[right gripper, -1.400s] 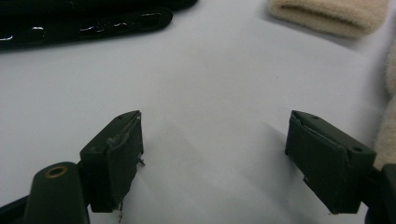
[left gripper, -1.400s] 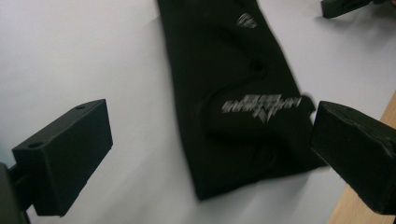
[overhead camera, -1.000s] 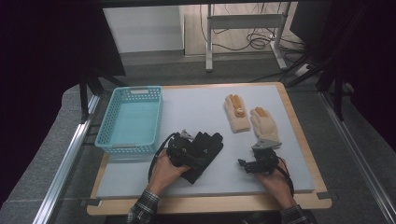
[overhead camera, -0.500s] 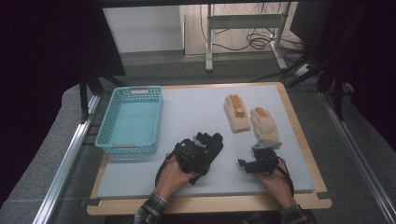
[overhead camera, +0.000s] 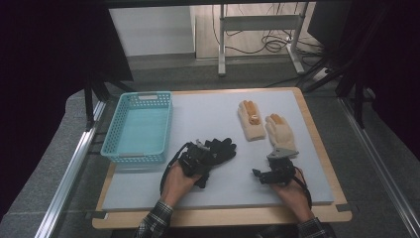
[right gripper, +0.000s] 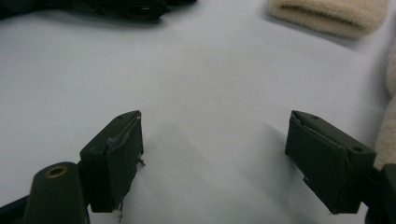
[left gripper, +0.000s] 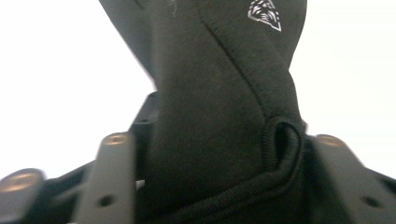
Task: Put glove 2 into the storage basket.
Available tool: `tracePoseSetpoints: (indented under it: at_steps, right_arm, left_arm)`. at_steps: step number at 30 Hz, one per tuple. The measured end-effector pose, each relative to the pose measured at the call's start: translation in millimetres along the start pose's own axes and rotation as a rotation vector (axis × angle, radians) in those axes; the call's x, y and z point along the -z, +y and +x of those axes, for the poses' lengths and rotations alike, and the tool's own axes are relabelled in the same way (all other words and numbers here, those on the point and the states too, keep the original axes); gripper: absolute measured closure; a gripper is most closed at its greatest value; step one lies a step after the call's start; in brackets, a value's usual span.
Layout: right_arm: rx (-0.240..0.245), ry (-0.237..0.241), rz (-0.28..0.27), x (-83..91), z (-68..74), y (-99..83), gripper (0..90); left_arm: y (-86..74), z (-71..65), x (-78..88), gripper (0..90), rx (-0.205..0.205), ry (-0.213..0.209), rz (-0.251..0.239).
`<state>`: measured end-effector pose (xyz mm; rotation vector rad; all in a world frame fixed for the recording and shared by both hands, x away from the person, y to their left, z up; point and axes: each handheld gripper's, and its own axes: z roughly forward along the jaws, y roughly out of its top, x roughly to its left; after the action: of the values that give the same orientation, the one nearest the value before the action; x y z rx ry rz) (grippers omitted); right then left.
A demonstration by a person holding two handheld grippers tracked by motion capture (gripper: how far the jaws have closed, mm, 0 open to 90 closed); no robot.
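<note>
Black fabric is what the left gripper (overhead camera: 198,161) has got hold of; it's a black glove (overhead camera: 218,148), and from the left gripper view you can see the cuff end (left gripper: 224,140) bunched up and pinched between the jaws, hem seam folded over right at the grip; makes sense to grab it there, since the cuff is the thickest bit and won't slip out the way a floppy finger would. From where I'm standing the glove sits near the middle of the grey mat (overhead camera: 208,114), fingers pointing off toward 2 o'clock, just beside the near right corner of the turquoise basket (overhead camera: 139,128); the basket sits at about 10 o'clock and has nothing in it, so my guess is that's where the glove goes.

The right gripper (overhead camera: 270,174) is parked low at roughly 5 o'clock with its jaws spread wide and nothing between them, just bare mat (right gripper: 205,116) in its own view; looks like it's simply waiting its turn. Two cream gloves (overhead camera: 265,126) lie side by side at 1 o'clock, the nearer one's cuff just beside that gripper; probably next in line, which would explain why it's hanging around there.
</note>
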<state>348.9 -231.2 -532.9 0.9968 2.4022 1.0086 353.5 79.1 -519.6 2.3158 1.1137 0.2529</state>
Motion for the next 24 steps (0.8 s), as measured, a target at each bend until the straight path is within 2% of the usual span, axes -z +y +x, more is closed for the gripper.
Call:
tracePoseSetpoints:
  at_steps: [1,3,6,12,16,17,18,22,23,24]
  right_arm:
    - [0.0,0.0,0.0,0.0,0.0,0.0,18.8]
    - [0.0,0.0,0.0,0.0,0.0,0.0,18.8]
    - [0.0,0.0,0.0,0.0,0.0,0.0,18.8]
    - [0.0,0.0,0.0,0.0,-0.1,0.0,18.8]
    - [0.0,0.0,0.0,0.0,-0.1,0.0,18.8]
    - [-0.001,0.001,0.0,0.1,-0.1,-0.1,18.8]
    - [-0.001,0.001,0.0,0.1,-0.1,-0.1,18.8]
    - [0.0,0.0,0.0,0.1,-0.2,0.0,18.8]
    - [0.0,0.0,0.0,0.1,-0.1,0.0,18.8]
    - [0.0,0.0,0.0,0.1,-0.1,0.0,18.8]
  left_arm:
    - [-0.2,0.1,0.5,58.4,0.001,0.004,-0.007]
    - [1.0,2.3,3.3,61.3,0.0,-0.008,-0.013]
    - [3.2,4.5,5.0,62.1,0.01,-0.016,-0.017]
    - [15.3,11.4,17.1,61.5,0.014,0.022,-0.034]
    - [27.5,18.0,33.7,61.2,0.021,0.048,-0.054]
    - [33.9,22.8,43.4,61.2,0.025,0.065,-0.063]
    - [33.9,22.8,43.4,61.1,0.025,0.065,-0.063]
    - [45.6,34.1,62.0,61.0,0.042,0.101,-0.071]
    - [50.2,41.7,71.0,60.9,0.05,0.121,-0.071]
    - [50.2,41.7,71.0,60.8,0.05,0.121,-0.071]
